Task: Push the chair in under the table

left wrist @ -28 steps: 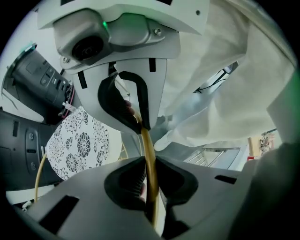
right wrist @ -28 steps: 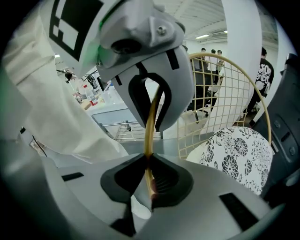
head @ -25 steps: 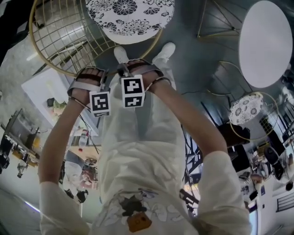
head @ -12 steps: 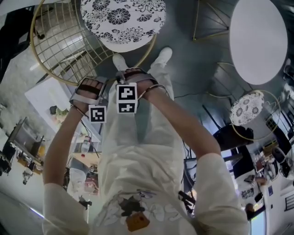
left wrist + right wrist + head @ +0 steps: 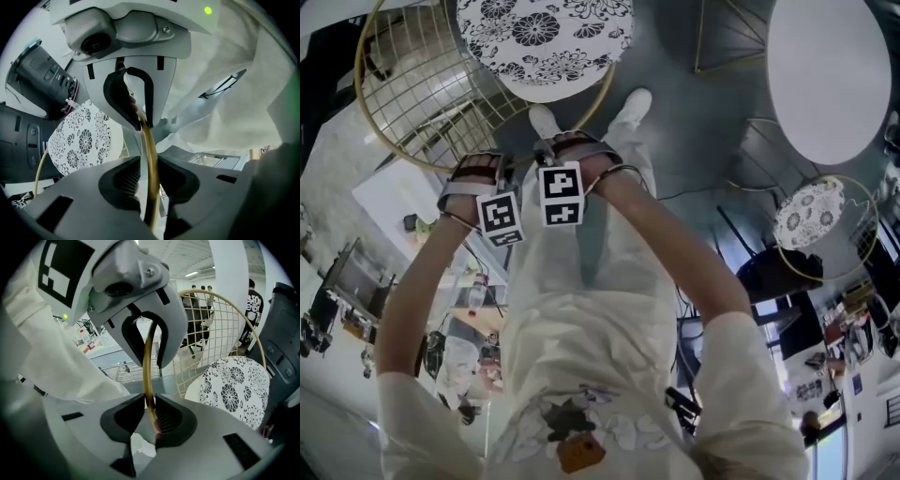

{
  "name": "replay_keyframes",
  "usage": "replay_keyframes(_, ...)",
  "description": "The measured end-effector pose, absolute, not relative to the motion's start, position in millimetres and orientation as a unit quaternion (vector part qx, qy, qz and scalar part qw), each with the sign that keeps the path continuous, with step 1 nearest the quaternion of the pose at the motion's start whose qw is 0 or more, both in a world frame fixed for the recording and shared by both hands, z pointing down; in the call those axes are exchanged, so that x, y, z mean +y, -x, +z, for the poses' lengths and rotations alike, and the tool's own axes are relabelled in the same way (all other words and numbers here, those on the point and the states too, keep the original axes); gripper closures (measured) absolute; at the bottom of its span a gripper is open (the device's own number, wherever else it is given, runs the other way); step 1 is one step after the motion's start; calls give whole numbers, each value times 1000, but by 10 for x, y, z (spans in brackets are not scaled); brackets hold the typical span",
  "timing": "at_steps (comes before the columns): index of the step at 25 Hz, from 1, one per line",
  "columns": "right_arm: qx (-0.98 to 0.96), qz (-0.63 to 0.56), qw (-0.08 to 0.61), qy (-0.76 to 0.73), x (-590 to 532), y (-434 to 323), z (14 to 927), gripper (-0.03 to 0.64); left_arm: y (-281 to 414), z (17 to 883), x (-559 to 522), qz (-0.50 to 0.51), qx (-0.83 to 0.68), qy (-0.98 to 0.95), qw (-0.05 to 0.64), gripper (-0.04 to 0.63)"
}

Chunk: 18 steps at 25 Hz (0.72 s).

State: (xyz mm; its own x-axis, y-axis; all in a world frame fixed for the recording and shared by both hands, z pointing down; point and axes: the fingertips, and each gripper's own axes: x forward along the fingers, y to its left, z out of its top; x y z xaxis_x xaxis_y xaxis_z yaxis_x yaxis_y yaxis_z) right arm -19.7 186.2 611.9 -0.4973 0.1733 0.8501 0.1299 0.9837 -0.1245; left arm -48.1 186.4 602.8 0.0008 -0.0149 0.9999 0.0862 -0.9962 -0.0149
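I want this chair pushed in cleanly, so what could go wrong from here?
The left gripper has just been opening its fingers around the thin chair rim; only the right gripper clamps it, so the chair could twist. The white table sits off to the side, so a straight push may miss it.

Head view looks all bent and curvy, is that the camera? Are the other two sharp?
Head view: yes, a wide lens bows the white table and the chair's gold rim. Left gripper view: dark rounded corners, the rim up close is soft, white cloth looks washed out. Right gripper view: dark corners, patterned seat crisp.
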Motion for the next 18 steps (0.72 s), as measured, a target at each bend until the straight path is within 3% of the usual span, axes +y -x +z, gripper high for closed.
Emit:
replay_keyframes(8, -862, 9, 499, 87, 1858, 76, 6222, 555, 347, 5950, 1909, -687, -18, 727, 7, 483)
replay_keyframes(14, -862, -34, 496, 99, 1826, 89, 6159, 557, 340, 5933, 1907, -696, -17, 717, -23, 531)
replay_keyframes(18, -855, -99, 493, 128, 1826, 55, 6156, 561, 316, 5919, 1877, -692, -5, 722, 9, 531)
